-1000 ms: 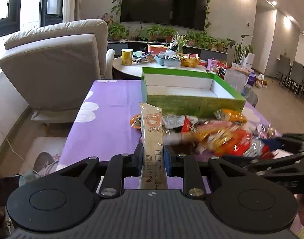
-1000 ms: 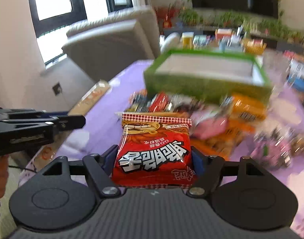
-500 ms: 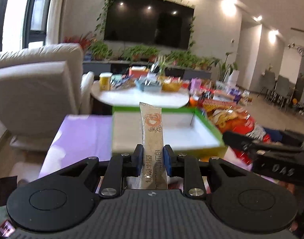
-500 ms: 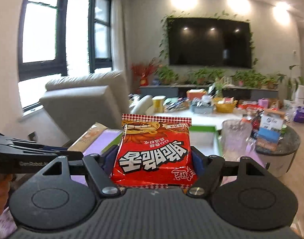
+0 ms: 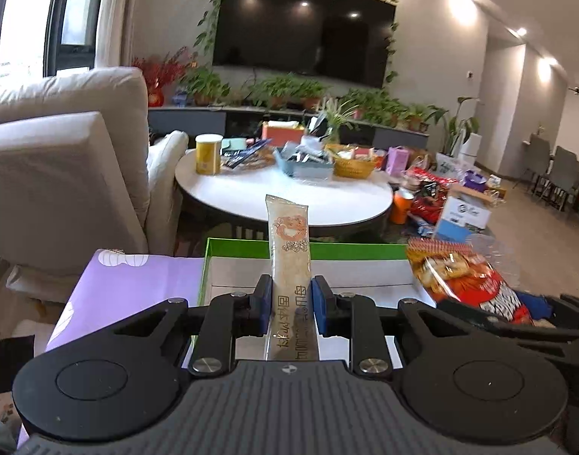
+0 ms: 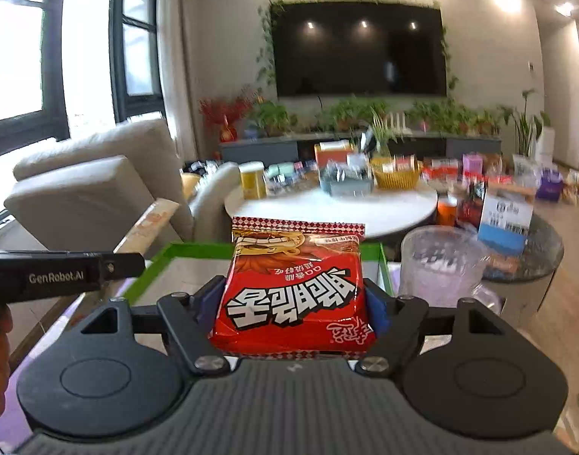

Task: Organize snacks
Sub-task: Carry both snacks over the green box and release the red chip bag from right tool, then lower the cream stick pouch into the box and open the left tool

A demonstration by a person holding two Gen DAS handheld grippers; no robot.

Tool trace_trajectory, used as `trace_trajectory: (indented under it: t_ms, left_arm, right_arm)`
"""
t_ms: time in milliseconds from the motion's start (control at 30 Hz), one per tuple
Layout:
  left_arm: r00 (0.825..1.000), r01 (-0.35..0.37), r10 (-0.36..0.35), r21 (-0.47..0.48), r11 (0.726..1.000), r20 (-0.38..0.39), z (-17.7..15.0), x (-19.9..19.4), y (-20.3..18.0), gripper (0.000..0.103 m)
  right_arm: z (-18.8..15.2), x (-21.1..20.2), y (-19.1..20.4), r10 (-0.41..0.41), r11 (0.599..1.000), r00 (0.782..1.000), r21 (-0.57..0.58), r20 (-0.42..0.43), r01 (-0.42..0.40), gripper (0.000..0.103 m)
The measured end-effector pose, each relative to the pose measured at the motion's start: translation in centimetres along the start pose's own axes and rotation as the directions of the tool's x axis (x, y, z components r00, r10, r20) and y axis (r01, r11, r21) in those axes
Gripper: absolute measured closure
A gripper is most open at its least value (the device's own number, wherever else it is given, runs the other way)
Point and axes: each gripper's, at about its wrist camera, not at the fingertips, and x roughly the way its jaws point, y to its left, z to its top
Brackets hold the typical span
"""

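Observation:
My left gripper (image 5: 289, 299) is shut on a long beige snack stick packet (image 5: 289, 250) that stands upright between its blue pads, held over the green-rimmed white box (image 5: 244, 244). My right gripper (image 6: 291, 303) is shut on a red snack bag (image 6: 295, 295) with white lettering, above the same green box (image 6: 183, 250). In the left wrist view the red bag (image 5: 463, 280) and the right gripper show at the right edge. The left gripper's side (image 6: 62, 275) and its beige packet (image 6: 149, 223) appear at the left of the right wrist view.
A purple tablecloth (image 5: 134, 284) lies under the box. Behind stand a round white table (image 5: 285, 189) crowded with containers, a beige armchair (image 5: 62, 167), a clear plastic tub (image 6: 441, 261) and a low round side table (image 6: 524, 265) with boxes.
Both grippers have carried their packets forward from over the snack pile to above the green box. The pile has dropped out of view and the box's near wall is now hidden below the grippers.

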Motion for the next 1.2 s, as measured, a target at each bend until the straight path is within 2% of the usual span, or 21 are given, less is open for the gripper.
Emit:
trace_trajectory:
  t_ms: [233, 333, 467, 567, 767, 867, 967, 1067, 1200]
  left_arm:
    - [0.996, -0.040, 0.039, -0.014, 0.999, -0.075, -0.9, 3.6, 1.2, 0.081]
    - [0.988, -0.052, 0.049, -0.012, 0.999, -0.144, -1.6, 4.4, 1.6, 0.080]
    - [0.981, -0.064, 0.067, 0.023, 0.998, -0.180, -2.7, 4.0, 1.4, 0.080]
    - [0.978, -0.056, 0.065, 0.049, 0.997, -0.200, -3.0, 3.5, 1.4, 0.079]
    - [0.979, -0.045, 0.054, 0.054, 0.998, -0.195, -3.7, 0.3, 1.7, 0.078]
    - [0.981, -0.037, 0.044, 0.039, 0.999, -0.189, -4.3, -1.8, 2.1, 0.075]
    - [0.990, -0.025, 0.027, 0.018, 1.000, -0.138, -4.7, -4.7, 2.7, 0.074]
    - [0.987, -0.017, 0.015, -0.011, 1.000, -0.158, -4.8, -7.0, 3.3, 0.074]
    - [0.989, -0.025, 0.020, -0.033, 0.999, -0.149, -6.1, -9.8, 4.6, 0.072]
  right_arm:
    - [-0.8, 2.5, 0.4, -0.024, 1.000, 0.994, 0.013, -0.103, 0.026, 0.026]
    - [-1.1, 2.9, 0.7, -0.030, 0.999, 0.988, 0.012, -0.154, 0.033, 0.026]
    - [-1.7, 3.4, 0.8, -0.048, 0.999, 0.973, 0.005, -0.228, 0.051, 0.024]
    - [-2.1, 2.6, 1.1, -0.057, 0.998, 0.970, -0.011, -0.238, 0.056, 0.021]
    - [-2.6, 0.2, 1.3, -0.061, 0.998, 0.968, -0.020, -0.244, 0.058, 0.019]
    - [-2.2, -1.1, 0.8, -0.065, 0.998, 0.976, -0.003, -0.209, 0.066, 0.018]
    - [-1.8, -2.7, 0.5, -0.063, 0.998, 0.980, -0.005, -0.188, 0.063, 0.018]
    - [-1.9, -4.5, 0.1, -0.054, 0.998, 0.980, 0.012, -0.193, 0.057, 0.018]
    - [-2.6, -7.1, 0.1, -0.051, 0.998, 0.981, 0.023, -0.186, 0.056, 0.018]
